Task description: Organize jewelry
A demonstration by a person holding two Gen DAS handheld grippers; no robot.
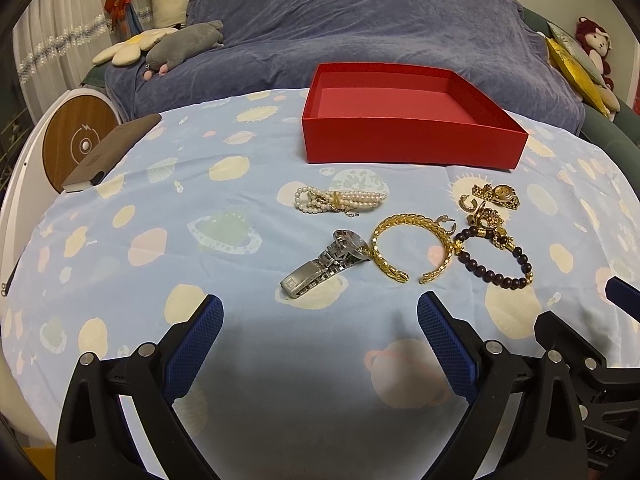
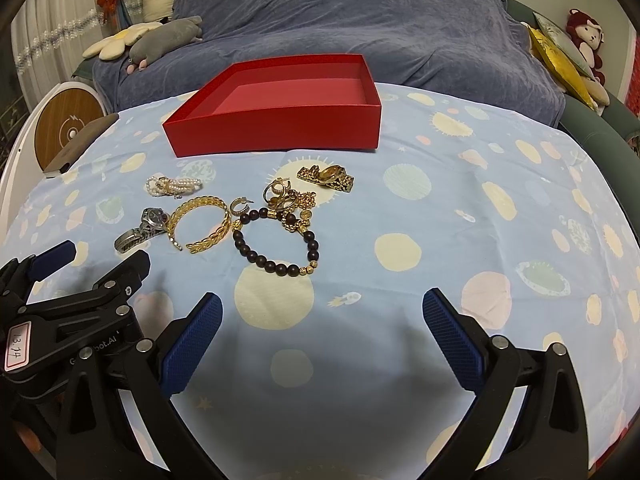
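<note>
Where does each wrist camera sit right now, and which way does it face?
Left wrist: behind the open left tool, low over the planet-print blue cloth, facing the empty red cardboard box; the right tool's edge shows at right.
Right wrist: behind the open right tool, further right, facing the dark wooden bead bracelet; the left tool shows at left.
Shared: box, silver metal watch, gold chain cuff, pearl bracelet, bead bracelet.

Soft, even indoor light falls from above, leaving the patterned cloth bright and the jewelry sharp, with small glints on the silver watch. A broad grey shadow pools on the cloth between the fingers in both views. Fisheye distortion bows the edges, and the corners darken to black.
</note>
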